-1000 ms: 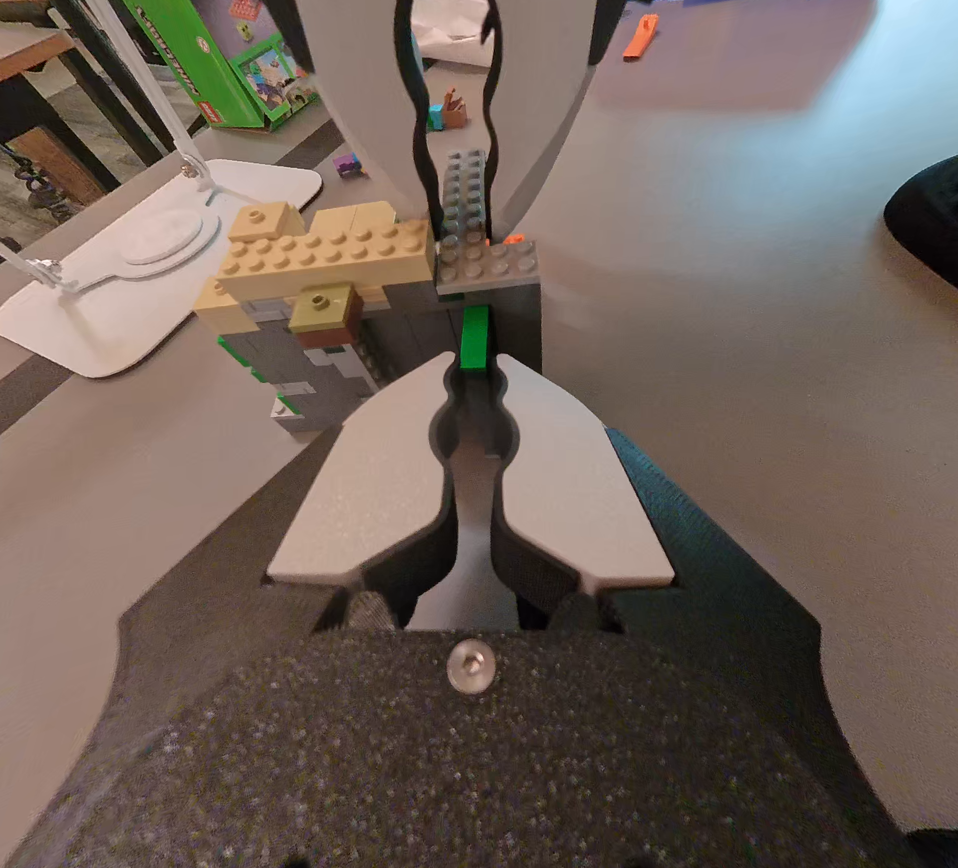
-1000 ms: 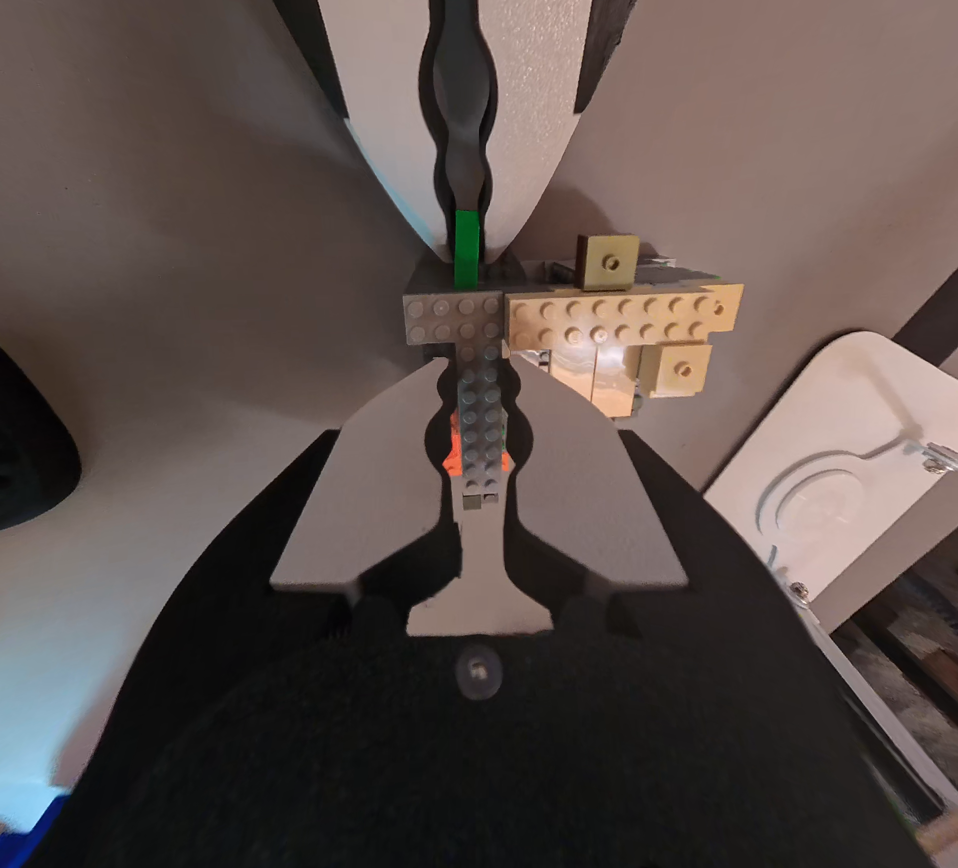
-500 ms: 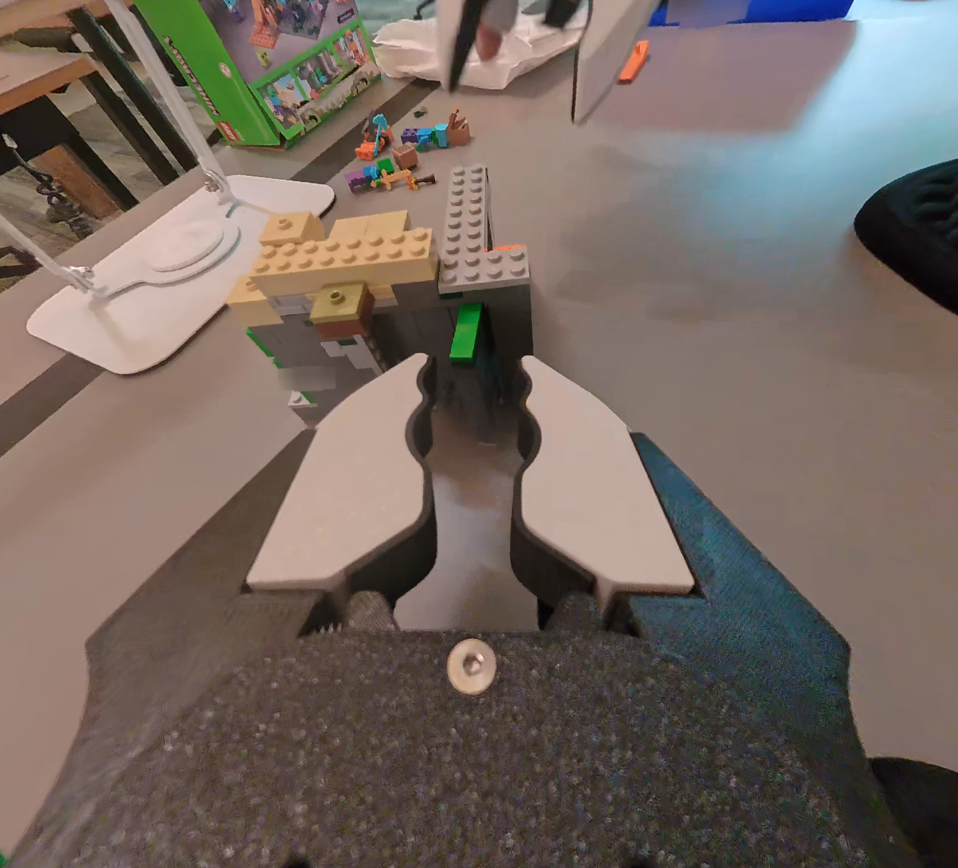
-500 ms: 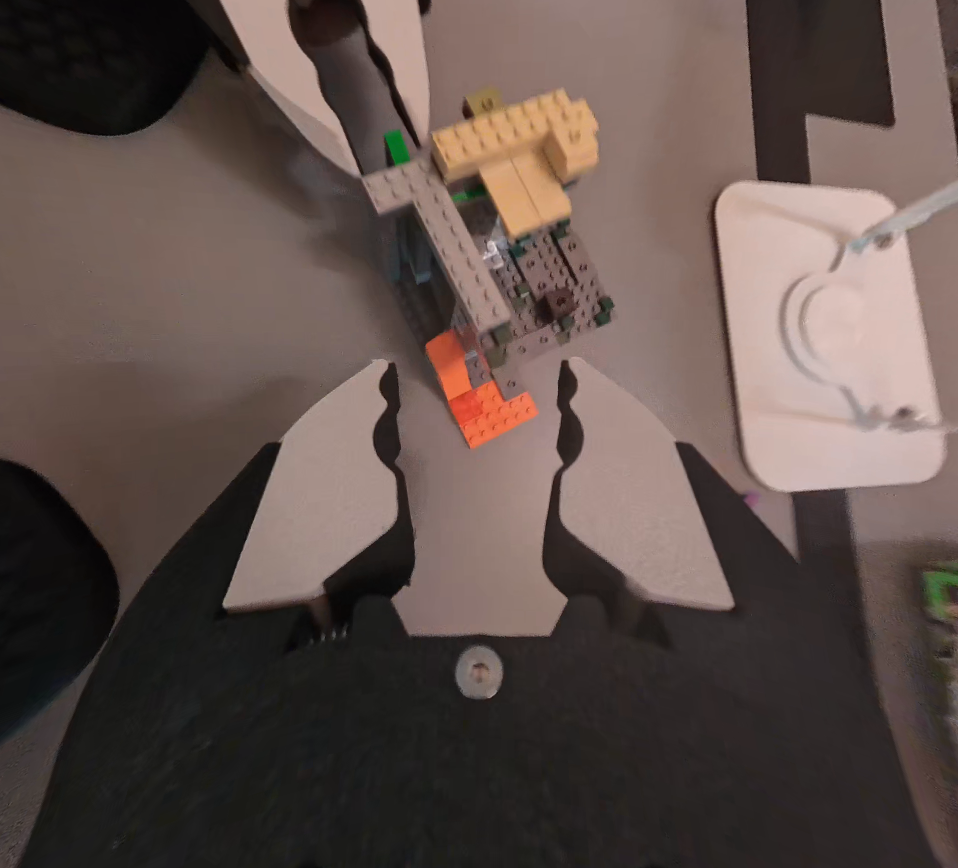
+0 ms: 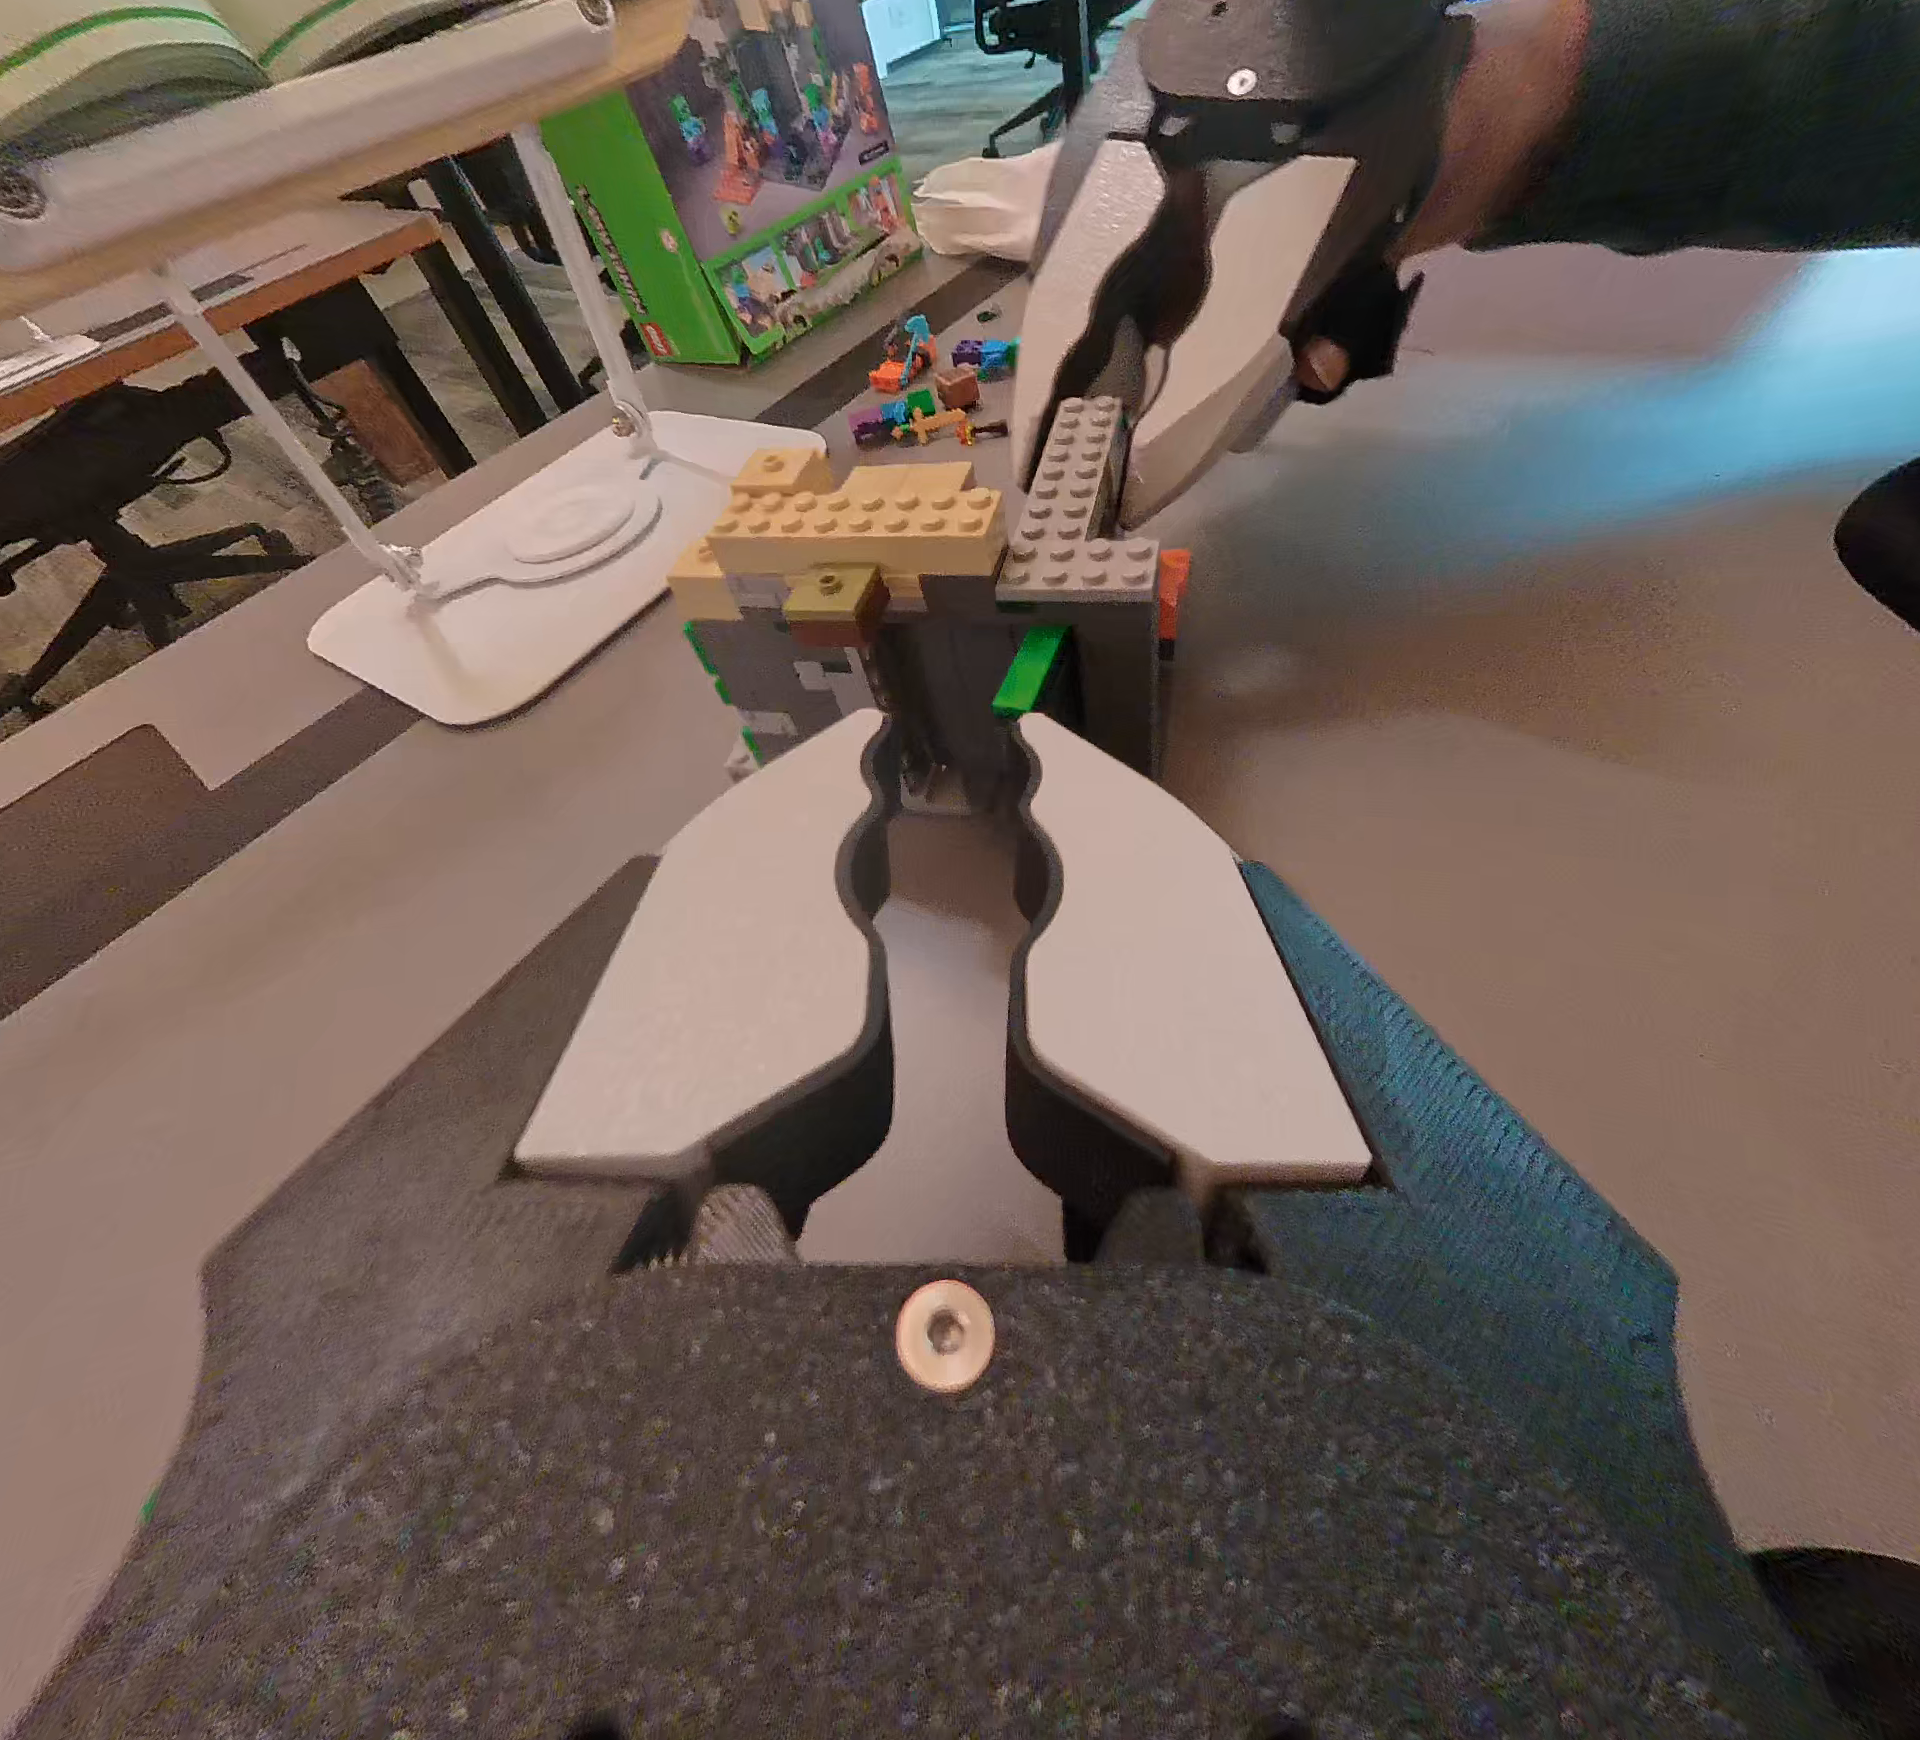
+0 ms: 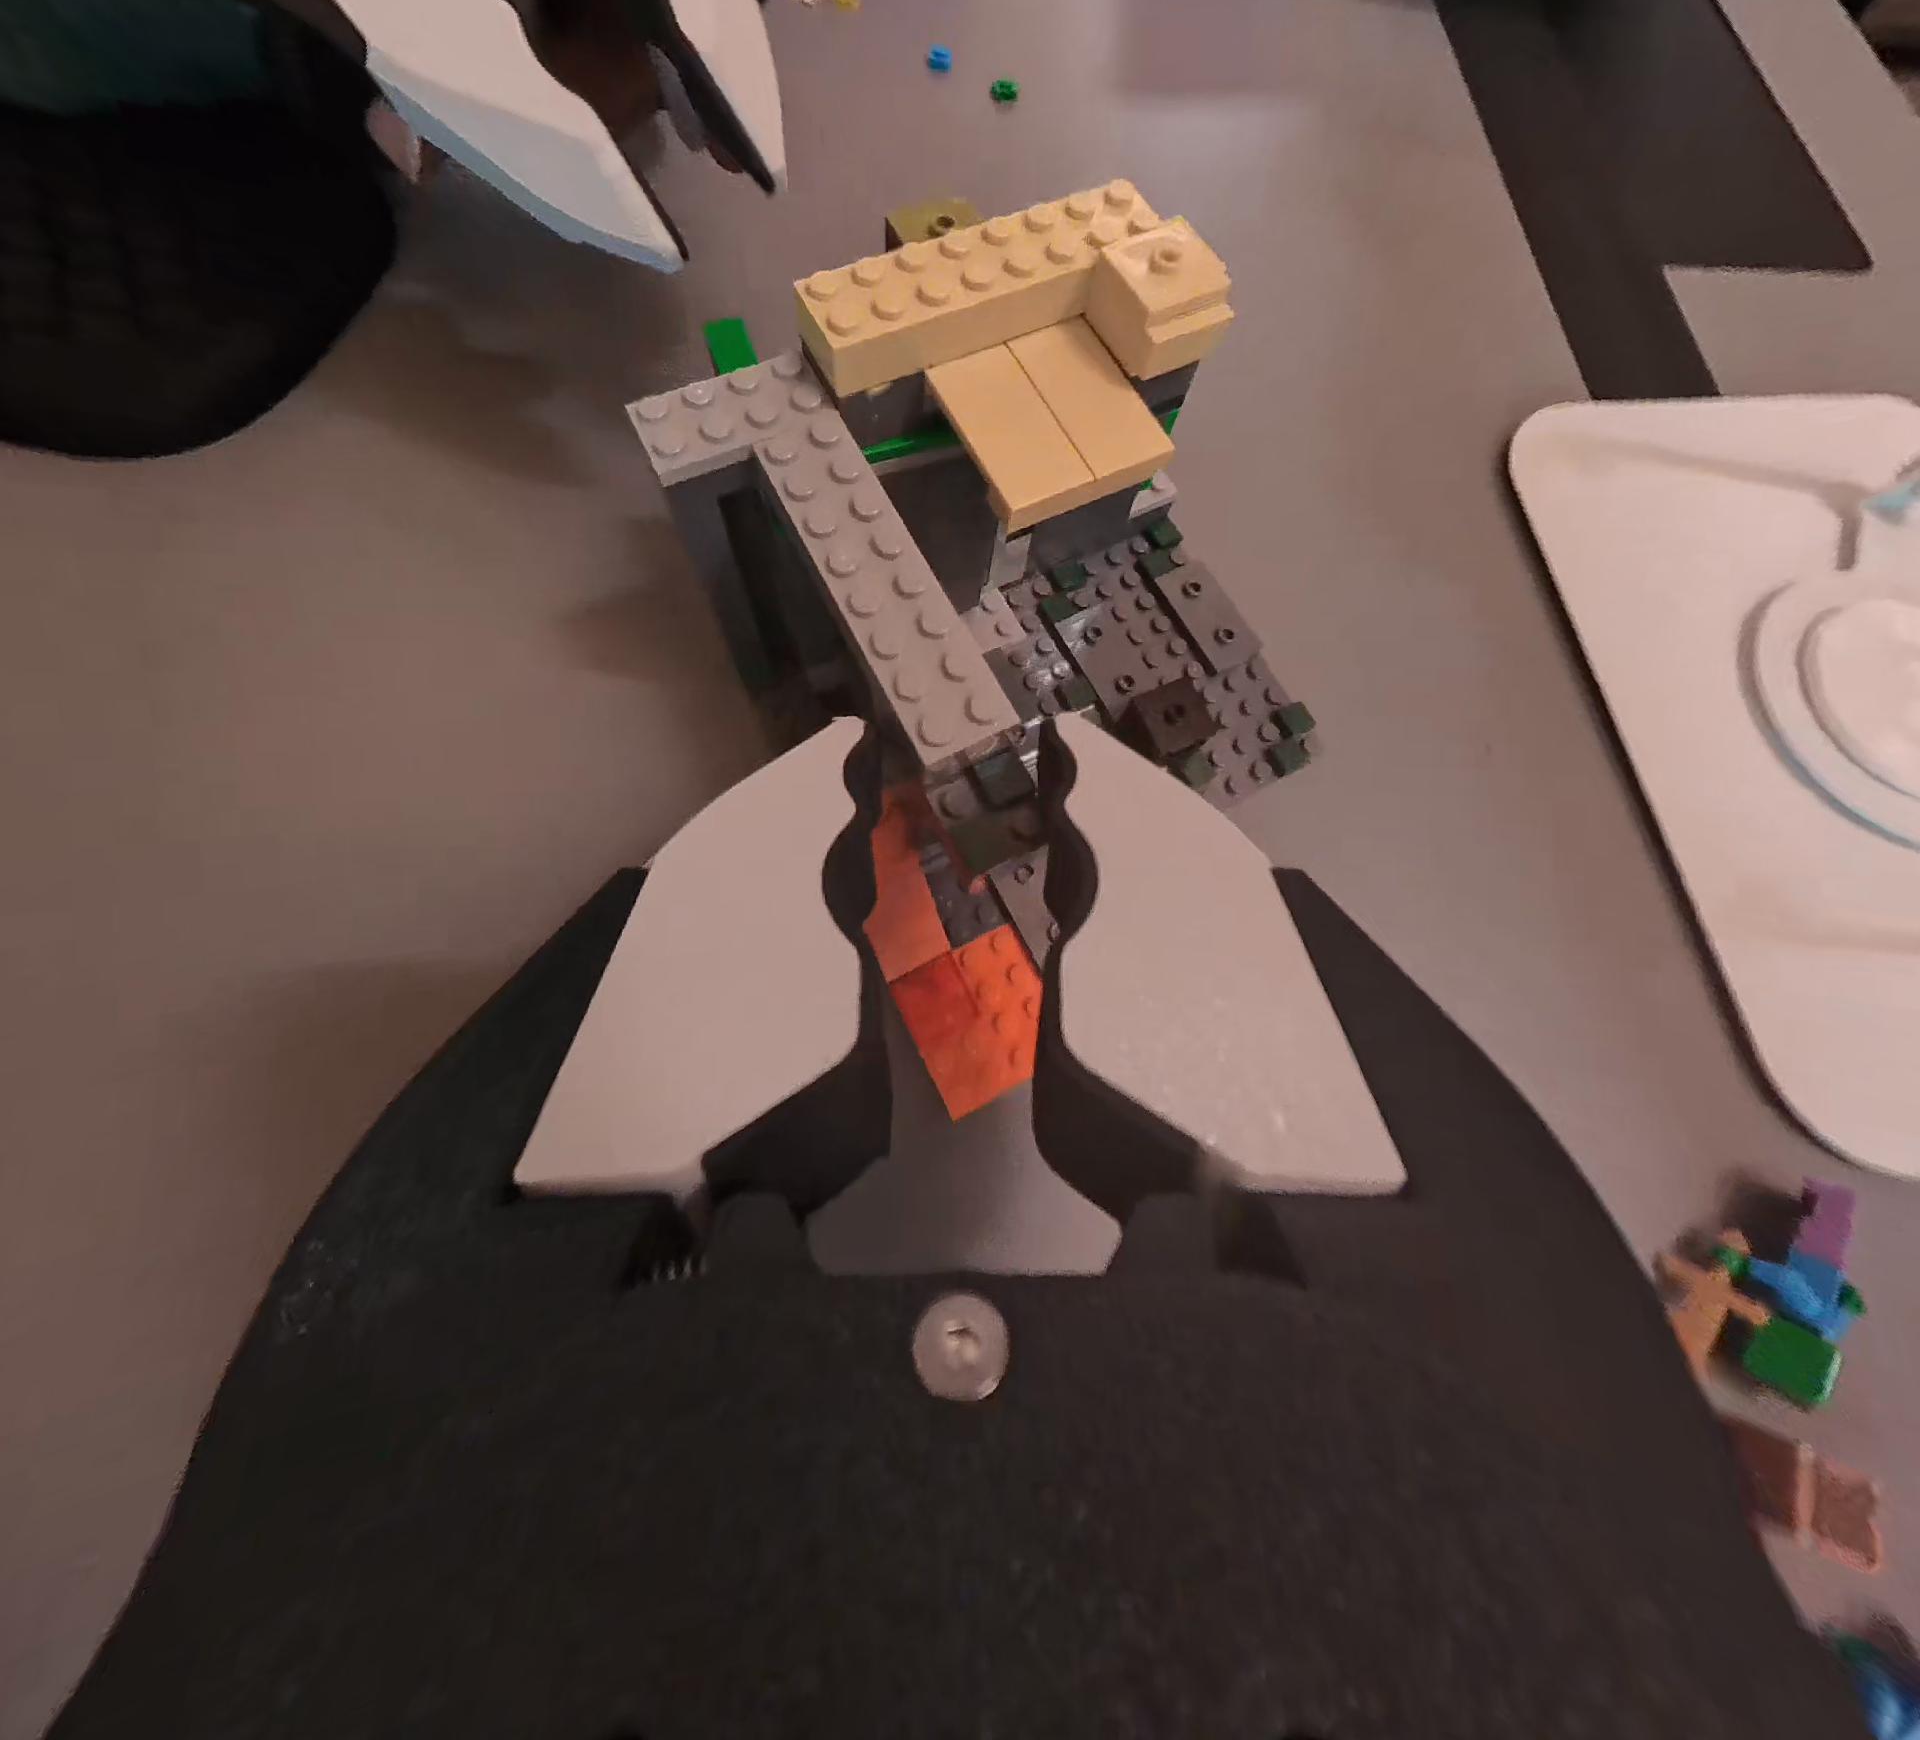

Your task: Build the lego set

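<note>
Claws (image 5: 948,740) (image 6: 951,740) parted — right apparently straddling grey plate (image 6: 868,578).

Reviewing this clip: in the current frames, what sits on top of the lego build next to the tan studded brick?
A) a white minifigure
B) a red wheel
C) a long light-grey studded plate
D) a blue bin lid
C: the long light-grey studded plate lies across the top of the lego build, meeting the tan studded brick at one end.
</note>
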`<state>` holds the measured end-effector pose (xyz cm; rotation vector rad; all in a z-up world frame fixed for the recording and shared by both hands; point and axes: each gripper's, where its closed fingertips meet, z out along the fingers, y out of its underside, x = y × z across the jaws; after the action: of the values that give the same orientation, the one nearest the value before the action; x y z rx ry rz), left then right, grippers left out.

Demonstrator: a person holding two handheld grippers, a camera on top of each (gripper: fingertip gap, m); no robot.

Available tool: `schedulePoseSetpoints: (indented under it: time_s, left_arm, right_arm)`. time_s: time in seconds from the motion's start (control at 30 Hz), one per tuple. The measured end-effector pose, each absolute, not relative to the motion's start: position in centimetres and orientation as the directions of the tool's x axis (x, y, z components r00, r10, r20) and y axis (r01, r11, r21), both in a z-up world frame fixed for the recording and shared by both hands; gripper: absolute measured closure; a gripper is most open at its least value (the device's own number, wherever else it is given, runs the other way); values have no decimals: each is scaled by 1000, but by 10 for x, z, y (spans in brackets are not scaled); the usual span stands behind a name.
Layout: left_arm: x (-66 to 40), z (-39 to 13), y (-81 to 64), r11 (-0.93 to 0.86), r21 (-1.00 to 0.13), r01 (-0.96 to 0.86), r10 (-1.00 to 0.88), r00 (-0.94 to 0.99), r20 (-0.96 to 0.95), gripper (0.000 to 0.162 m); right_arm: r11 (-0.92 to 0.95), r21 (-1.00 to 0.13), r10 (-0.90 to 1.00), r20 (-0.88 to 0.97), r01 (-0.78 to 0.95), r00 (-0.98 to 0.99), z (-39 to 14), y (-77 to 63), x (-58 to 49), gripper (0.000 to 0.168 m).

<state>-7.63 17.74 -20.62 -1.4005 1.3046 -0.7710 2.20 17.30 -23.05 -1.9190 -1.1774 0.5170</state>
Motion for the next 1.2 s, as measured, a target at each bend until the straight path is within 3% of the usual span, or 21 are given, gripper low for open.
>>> schedulePoseSetpoints:
  time_s: [0.23,0.5,0.67,0.87,1.2]
  left_arm:
    - [-78,-205,180,139,-942,-305,-952,222,-212,144]
    - [-92,-208,204,200,-912,-357,-920,251,-300,144]
    - [-90,-232,225,201,-864,-462,-965,58,-256,143]
    - [-65,-237,227,182,-878,-442,-982,-130,-138,132]
    - [-78,-235,194,174,-891,-420,-965,-251,-70,149]
  right_arm:
    - [-430,-803,609,79,413,789,-230,163,6,143]
    - [-348,-825,673,111,446,731,-223,139,-33,131]
    - [-360,-838,668,74,409,740,-225,123,-19,131]
    - [-377,-854,658,25,358,752,-230,109,3,135]
    - [-448,-851,645,-95,275,758,-246,106,23,138]
